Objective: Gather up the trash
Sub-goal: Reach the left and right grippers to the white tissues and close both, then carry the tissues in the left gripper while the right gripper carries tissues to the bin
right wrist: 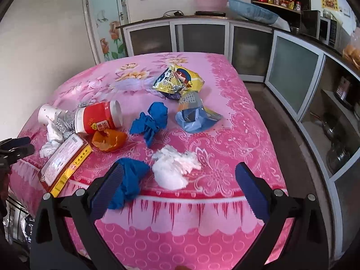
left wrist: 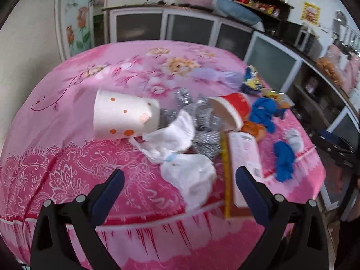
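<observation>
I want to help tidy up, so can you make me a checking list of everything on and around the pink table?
Surface: pink floral tablecloth covers the table.
Job's things: white dotted paper cup and red paper cup, both lying on their sides; flat cardboard box; crumpled white tissue; two blue gloves; yellow snack wrapper; orange peel-like scrap; silver scrubbers.
Clutter: nothing seen besides the trash.
Grippers: left hand-held gripper open, empty; right hand-held gripper open, empty.
Cables: a cord on the counter.
Surroundings: cabinets, pink pot, microwave.
</observation>
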Tool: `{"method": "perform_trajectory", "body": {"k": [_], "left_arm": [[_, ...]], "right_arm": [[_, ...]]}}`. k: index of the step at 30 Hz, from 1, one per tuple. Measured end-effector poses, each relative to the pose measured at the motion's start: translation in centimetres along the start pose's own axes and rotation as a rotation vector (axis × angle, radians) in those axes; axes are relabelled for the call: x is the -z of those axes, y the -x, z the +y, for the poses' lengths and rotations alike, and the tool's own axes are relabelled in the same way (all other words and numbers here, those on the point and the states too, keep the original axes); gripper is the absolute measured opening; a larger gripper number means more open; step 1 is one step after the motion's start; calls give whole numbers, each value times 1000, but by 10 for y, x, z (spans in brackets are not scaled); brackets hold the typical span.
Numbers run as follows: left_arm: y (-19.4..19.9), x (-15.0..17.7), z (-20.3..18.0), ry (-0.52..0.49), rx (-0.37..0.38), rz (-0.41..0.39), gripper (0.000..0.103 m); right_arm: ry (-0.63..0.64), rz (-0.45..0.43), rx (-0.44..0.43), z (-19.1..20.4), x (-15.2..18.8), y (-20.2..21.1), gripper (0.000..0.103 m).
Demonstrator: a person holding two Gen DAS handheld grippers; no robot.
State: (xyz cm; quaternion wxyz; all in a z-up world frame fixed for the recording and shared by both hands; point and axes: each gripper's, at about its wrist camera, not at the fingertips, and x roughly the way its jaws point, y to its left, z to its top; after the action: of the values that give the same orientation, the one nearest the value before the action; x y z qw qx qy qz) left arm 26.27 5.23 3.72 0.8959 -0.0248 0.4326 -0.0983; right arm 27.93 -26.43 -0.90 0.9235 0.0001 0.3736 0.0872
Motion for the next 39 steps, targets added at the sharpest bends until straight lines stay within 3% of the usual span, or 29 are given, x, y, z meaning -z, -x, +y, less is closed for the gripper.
{"method": "perform_trajectory", "body": {"k": [5, 11, 20, 28, 30, 31, 32, 33, 34, 35, 39], "left_arm": [[-19, -5, 8, 38, -23, 38, 95], [-38, -8, 15, 75, 0, 74, 95], [-65, -14, 15, 97, 27, 125, 95], [-72, -18, 15, 99, 22, 130, 95], [-72, -16, 15, 94, 11, 130, 91], [-71, -15, 16, 98, -2, 130, 81], [-71, -15, 17, 102, -17, 127, 68], [-71, -15, 18, 104, -22, 123, 61], [-70, -16, 20, 106, -23, 121, 44], [-70, -17, 21, 110, -19, 122, 35], [-67, -17, 26, 133, -24, 121, 26]], "right_arm": [[75, 25, -14, 8, 2, -12, 95], [77, 68, 12, 7, -5, -36, 95], [25, 153, -22, 0, -12, -70, 94], [24, 213, -25, 1, -6, -87, 72], [23, 215, -13, 1, -6, -88, 53], [21, 216, -5, 1, -5, -89, 48], [18, 217, -1, 1, -6, -89, 38], [10, 218, -5, 0, -6, -90, 37], [0, 218, -10, -2, -6, -89, 36], [-5, 219, -11, -1, -6, -89, 34], [-1, 211, -3, 2, -5, -87, 32]]}}
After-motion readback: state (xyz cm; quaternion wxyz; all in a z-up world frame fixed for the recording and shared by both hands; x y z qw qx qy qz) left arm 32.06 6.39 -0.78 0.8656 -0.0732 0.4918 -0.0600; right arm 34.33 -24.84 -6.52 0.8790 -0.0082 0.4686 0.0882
